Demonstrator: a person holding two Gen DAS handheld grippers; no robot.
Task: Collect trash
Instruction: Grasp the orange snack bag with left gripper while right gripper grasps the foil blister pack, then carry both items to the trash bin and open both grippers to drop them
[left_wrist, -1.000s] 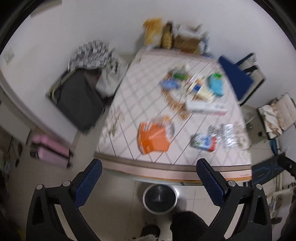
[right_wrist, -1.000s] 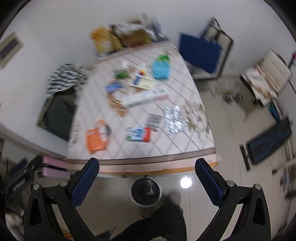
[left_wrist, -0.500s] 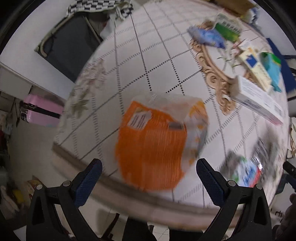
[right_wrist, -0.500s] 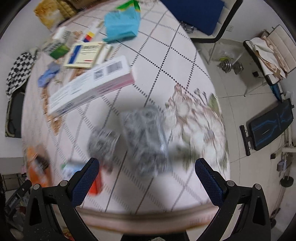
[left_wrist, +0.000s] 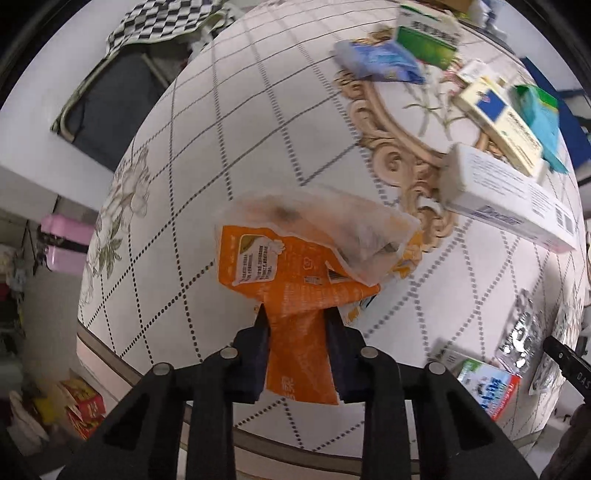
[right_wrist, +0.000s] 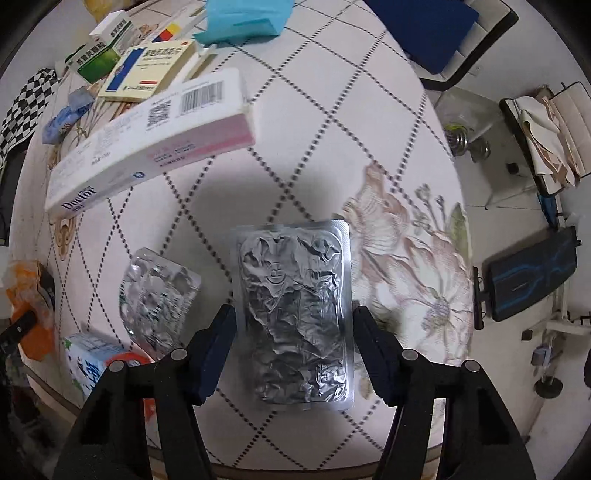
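In the left wrist view my left gripper (left_wrist: 297, 321) is shut on the near end of an orange snack wrapper (left_wrist: 295, 273) with a clear torn top, lying on the tiled tablecloth (left_wrist: 221, 147). In the right wrist view my right gripper (right_wrist: 293, 317) has closed in on a crumpled silver foil blister pack (right_wrist: 295, 314); the fingers touch its two long edges. A second, clear blister pack (right_wrist: 159, 299) lies just left of it, and the orange wrapper (right_wrist: 29, 306) shows at the far left edge.
A long white Doctor box (right_wrist: 147, 140), medicine boxes (right_wrist: 147, 70), a teal packet (right_wrist: 243, 18) and a blue wrapper (left_wrist: 380, 59) lie farther back. A small blue-and-white carton (right_wrist: 96, 365) sits near the front edge. A blue chair (right_wrist: 432, 33) stands right of the table (right_wrist: 424, 122).
Both grippers dropped from high above the table to its surface. The left closed on the orange wrapper; the right closed around the silver blister pack.
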